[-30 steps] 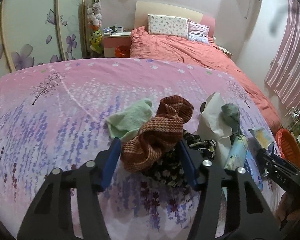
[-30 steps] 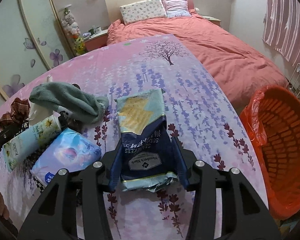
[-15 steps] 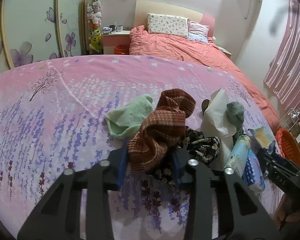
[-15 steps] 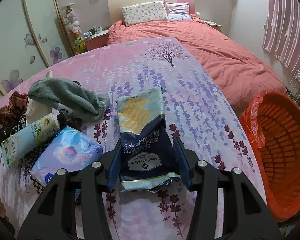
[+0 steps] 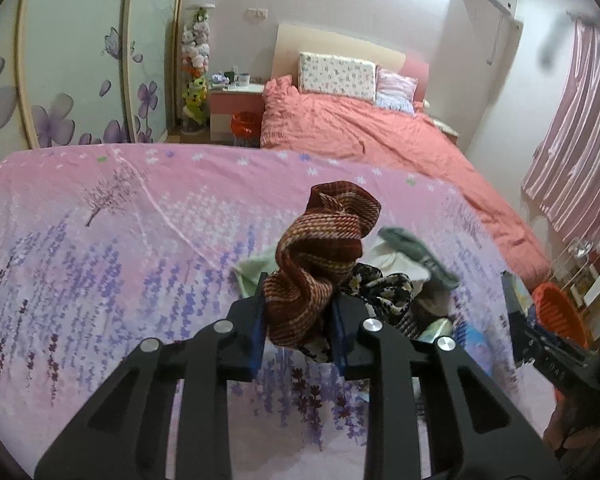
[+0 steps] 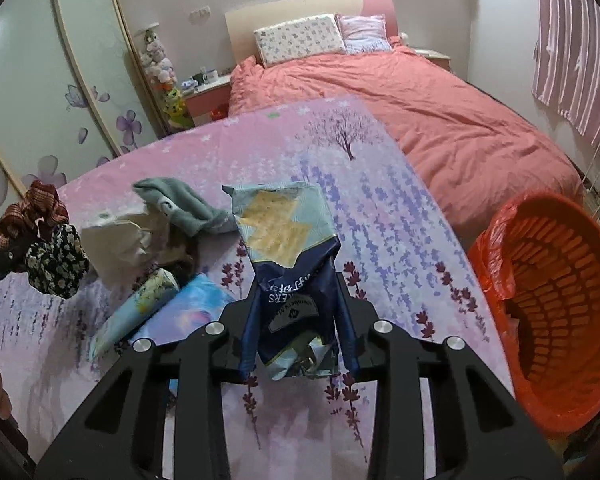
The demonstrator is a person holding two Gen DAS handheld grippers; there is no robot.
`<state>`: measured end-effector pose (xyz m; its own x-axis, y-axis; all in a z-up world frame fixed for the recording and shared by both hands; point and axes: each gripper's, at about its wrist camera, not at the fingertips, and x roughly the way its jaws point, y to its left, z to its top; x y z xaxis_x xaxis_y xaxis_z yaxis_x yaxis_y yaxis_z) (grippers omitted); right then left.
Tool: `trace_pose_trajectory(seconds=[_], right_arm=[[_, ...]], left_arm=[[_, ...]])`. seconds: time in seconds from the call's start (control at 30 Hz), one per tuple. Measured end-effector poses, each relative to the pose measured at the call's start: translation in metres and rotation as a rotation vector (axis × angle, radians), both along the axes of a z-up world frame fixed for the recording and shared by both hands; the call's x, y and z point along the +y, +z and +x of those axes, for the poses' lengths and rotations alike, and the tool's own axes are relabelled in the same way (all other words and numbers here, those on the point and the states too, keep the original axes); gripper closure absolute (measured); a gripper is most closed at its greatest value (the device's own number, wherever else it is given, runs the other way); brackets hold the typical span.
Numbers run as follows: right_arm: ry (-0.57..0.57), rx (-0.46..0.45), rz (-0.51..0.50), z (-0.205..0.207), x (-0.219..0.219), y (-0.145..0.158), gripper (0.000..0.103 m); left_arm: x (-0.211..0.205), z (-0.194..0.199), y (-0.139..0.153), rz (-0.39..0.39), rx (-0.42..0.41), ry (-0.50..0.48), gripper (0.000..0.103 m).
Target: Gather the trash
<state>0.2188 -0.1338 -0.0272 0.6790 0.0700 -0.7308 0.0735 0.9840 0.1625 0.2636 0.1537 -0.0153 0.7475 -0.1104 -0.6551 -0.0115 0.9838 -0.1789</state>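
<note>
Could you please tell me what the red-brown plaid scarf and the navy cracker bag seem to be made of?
Red-brown plaid scarf: apparently soft woven or knitted fabric, matte, with ribbed texture and limp folds. Navy cracker bag: probably thin plastic film, glossy, with sharp crinkles and printed crackers.

Home bedroom, bed, pillows, curtains

A bed with a coral duvet stands against the far wall. A bedside table sits to its left. Flower-patterned wardrobe doors line the left; pink curtains hang right.
</note>
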Motion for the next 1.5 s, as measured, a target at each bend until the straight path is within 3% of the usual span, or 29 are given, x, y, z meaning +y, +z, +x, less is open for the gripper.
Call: trace_pose_trajectory(seconds=[0.1, 0.17, 0.23, 0.33, 0.47, 0.53, 0.6, 0.67, 0.83, 0.93, 1.13, 1.43, 1.47, 1.5], right_arm=[[0.001, -0.022, 0.001, -0.003, -0.001, 0.007, 0.069], [0.002, -0.022, -0.004, -0.004, -0.001, 0.007, 0.069], [0.001, -0.021, -0.004, -0.006, -0.002, 0.004, 0.069], [-0.005, -0.012, 0.001, -0.010, -0.005, -0.001, 0.069], [-0.020, 0.001, -0.013, -0.013, -0.009, -0.006, 0.069], [-0.031, 0.009, -0.012, -0.012, -0.012, -0.009, 0.069], [-0.043, 0.018, -0.006, -0.010, -0.016, -0.012, 0.069], [-0.043, 0.021, -0.001, -0.011, -0.017, -0.013, 0.069], [-0.023, 0.007, -0.008, -0.014, -0.013, -0.011, 0.069], [-0.010, -0.001, -0.010, -0.016, -0.010, -0.011, 0.069], [0.004, 0.002, -0.009, -0.015, -0.006, -0.013, 0.069], [-0.015, 0.018, -0.006, -0.017, -0.016, -0.017, 0.069], [-0.015, 0.019, -0.005, -0.017, -0.016, -0.017, 0.069], [-0.014, 0.019, -0.004, -0.018, -0.016, -0.017, 0.069]], left_arm=[[0.000, -0.010, 0.015, 0.000, -0.053, -0.009, 0.076], [-0.007, -0.017, 0.017, -0.001, -0.045, -0.051, 0.076], [-0.018, -0.022, 0.012, 0.076, -0.051, -0.065, 0.076], [-0.026, -0.025, -0.005, 0.083, 0.005, -0.097, 0.076], [-0.010, -0.021, -0.013, 0.067, 0.031, -0.052, 0.076], [-0.002, -0.018, -0.019, 0.064, 0.054, -0.035, 0.070], [0.009, -0.019, -0.023, 0.062, 0.063, -0.010, 0.046], [0.023, -0.021, -0.024, 0.056, 0.064, 0.037, 0.040], [0.056, -0.028, -0.019, 0.026, 0.059, 0.126, 0.040], [0.061, -0.036, -0.014, 0.014, 0.044, 0.129, 0.040], [0.025, -0.046, -0.008, 0.018, 0.010, 0.020, 0.040], [-0.030, -0.028, -0.049, 0.062, 0.093, -0.066, 0.040], [-0.032, -0.026, -0.053, 0.067, 0.100, -0.062, 0.042], [-0.034, -0.022, -0.057, 0.070, 0.108, -0.061, 0.052]])
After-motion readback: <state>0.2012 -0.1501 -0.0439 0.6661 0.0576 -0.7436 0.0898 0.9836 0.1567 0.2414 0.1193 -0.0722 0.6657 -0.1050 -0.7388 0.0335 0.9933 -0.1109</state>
